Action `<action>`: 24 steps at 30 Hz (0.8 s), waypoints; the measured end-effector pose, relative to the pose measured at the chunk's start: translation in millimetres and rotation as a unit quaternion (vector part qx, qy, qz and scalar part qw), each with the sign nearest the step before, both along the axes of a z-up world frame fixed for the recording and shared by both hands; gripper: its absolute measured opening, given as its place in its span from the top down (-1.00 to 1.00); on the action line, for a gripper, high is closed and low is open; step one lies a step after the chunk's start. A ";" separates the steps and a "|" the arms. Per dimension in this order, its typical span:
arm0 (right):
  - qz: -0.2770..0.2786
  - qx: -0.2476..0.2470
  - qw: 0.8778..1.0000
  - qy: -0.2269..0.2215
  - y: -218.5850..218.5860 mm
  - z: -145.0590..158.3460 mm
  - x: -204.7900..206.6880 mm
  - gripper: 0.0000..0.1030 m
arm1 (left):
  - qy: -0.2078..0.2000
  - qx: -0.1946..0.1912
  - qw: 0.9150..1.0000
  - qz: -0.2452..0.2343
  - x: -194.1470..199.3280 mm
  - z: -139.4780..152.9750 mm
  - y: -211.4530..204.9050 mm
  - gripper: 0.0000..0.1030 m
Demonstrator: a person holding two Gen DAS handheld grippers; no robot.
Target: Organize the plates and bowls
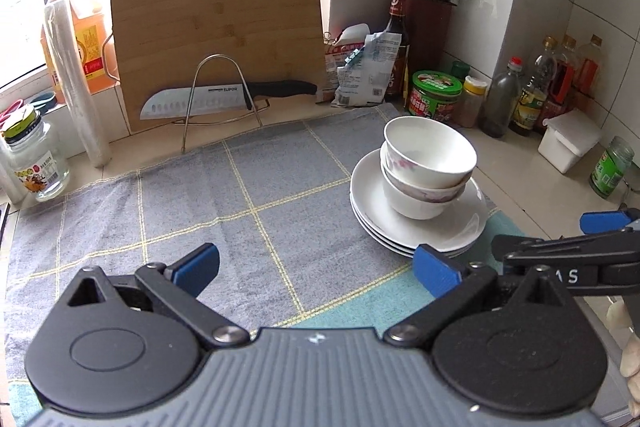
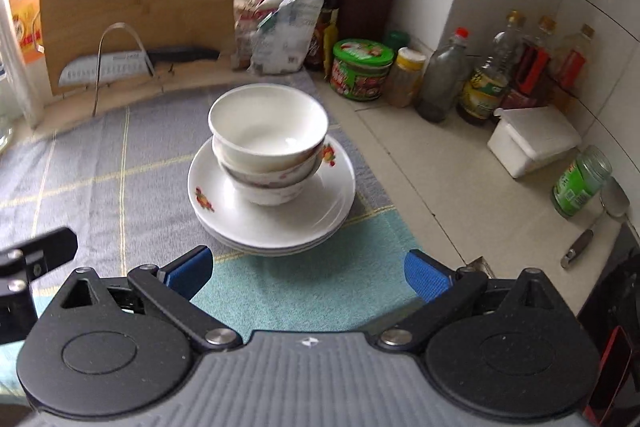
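Note:
A stack of white bowls (image 1: 428, 167) (image 2: 268, 143) with flower prints sits on a stack of white plates (image 1: 372, 203) (image 2: 224, 207), all on a grey-and-teal checked cloth (image 1: 200, 207) (image 2: 100, 167). My left gripper (image 1: 316, 273) hangs open over the cloth, left of and nearer than the plates, with nothing between its blue pads. My right gripper (image 2: 308, 275) is also open and empty, just in front of the plates. Part of the right gripper (image 1: 580, 259) shows at the right edge of the left wrist view.
A bamboo cutting board (image 1: 220, 39) leans at the back with a knife (image 1: 224, 97) in a wire rack. A knife block (image 1: 430, 11), sauce bottles (image 2: 484, 79), jars (image 2: 360, 71) and a white box (image 2: 532, 139) crowd the corner. A glass jar (image 1: 36, 163) stands far left.

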State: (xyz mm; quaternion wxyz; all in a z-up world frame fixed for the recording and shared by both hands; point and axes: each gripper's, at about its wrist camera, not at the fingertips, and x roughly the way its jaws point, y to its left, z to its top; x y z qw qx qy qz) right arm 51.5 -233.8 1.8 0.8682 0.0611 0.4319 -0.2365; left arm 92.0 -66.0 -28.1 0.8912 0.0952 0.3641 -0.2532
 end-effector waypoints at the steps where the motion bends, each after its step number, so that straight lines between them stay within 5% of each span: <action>1: -0.003 0.005 1.000 -0.007 -2.1 3.3 -3.1 -1.00 | 0.000 0.001 1.000 0.003 -2.5 3.1 -0.6 -0.99; 24: -0.015 0.020 0.998 -0.057 -8.8 22.6 -31.7 -1.00 | -0.009 0.005 0.999 0.031 -24.6 24.4 -13.7 -0.99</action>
